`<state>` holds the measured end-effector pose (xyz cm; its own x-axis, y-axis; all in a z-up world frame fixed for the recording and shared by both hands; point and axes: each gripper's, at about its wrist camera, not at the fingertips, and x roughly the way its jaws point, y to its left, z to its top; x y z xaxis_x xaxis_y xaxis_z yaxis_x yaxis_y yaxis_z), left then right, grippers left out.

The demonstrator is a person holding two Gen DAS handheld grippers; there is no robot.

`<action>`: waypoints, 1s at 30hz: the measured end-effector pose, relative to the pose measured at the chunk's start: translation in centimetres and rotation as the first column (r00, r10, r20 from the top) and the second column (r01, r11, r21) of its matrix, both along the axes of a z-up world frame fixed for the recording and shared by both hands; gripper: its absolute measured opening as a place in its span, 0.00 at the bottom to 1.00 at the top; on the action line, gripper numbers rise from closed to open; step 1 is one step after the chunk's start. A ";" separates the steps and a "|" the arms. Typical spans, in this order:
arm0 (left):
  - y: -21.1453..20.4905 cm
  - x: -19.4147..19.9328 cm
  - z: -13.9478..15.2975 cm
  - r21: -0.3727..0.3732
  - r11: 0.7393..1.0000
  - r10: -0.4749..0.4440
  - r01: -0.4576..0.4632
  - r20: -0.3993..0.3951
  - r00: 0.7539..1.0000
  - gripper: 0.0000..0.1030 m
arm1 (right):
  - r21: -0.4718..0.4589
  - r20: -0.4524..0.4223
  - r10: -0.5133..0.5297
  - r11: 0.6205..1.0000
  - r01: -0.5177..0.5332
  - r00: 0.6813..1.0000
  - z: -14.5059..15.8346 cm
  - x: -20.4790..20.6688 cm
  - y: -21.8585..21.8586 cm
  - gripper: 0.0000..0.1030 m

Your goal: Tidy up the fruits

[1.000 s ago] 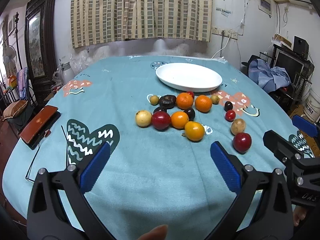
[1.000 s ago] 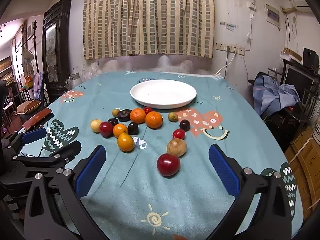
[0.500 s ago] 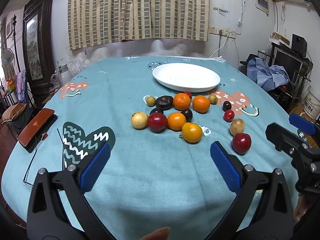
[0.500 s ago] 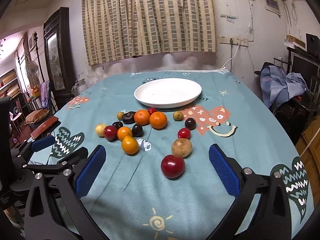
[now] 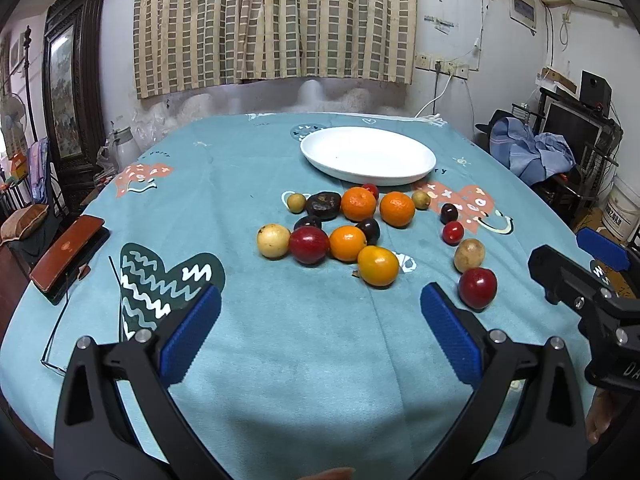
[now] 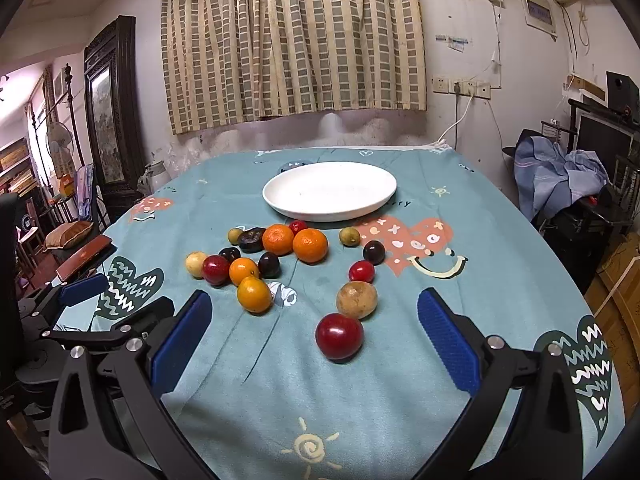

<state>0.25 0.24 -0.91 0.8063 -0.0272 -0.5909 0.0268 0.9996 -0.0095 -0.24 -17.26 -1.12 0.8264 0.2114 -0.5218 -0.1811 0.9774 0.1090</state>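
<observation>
Both the left gripper (image 5: 320,330) and right gripper (image 6: 314,334) are held wide apart and empty, ready for a first pick. The fruits (image 6: 280,258) are scattered mid-frame on the tablecloth (image 6: 360,408); the white plate (image 6: 329,191), just above them, is kept bare to receive them.

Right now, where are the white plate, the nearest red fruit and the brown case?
white plate (image 6: 280,206): right wrist view, near-left rim.
nearest red fruit (image 6: 339,336): right wrist view, centre.
brown case (image 5: 66,254): left wrist view, top face.

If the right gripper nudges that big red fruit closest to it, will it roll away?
Probably: the red fruit looks round and glossy, resting free on the cloth. The tan fruit just behind might stop it. Its smooth skin may slip between pads.
</observation>
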 end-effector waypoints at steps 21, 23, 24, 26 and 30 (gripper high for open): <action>-0.1 0.1 -0.5 -0.005 1.000 -0.002 0.002 -0.013 1.000 0.98 | 0.012 -0.006 0.006 1.000 -0.006 1.000 -0.3 0.0 0.2 0.99; -0.1 0.1 -0.7 -0.005 1.000 -0.004 0.004 -0.017 1.000 0.98 | 0.013 -0.007 0.007 1.000 -0.006 1.000 -0.3 0.0 0.2 0.99; -0.1 0.1 -0.8 -0.005 1.000 -0.006 0.006 -0.018 1.000 0.98 | 0.013 -0.008 0.006 1.000 -0.006 1.000 -0.4 0.0 0.3 0.99; -0.2 0.1 -0.9 -0.005 1.000 -0.009 0.009 -0.021 1.000 0.98 | 0.013 -0.007 0.007 1.000 -0.007 1.000 -0.3 0.0 0.2 0.99; -0.2 0.3 -0.9 -0.007 1.000 -0.009 0.009 -0.026 1.000 0.98 | 0.010 -0.009 0.009 1.000 -0.009 1.000 -0.6 0.0 0.4 0.99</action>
<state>0.54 0.02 -1.77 0.7902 -0.0386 -0.6117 0.0356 0.9992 -0.0171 -0.21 -16.85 -1.73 0.8201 0.2238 -0.5267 -0.1885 0.9746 0.1206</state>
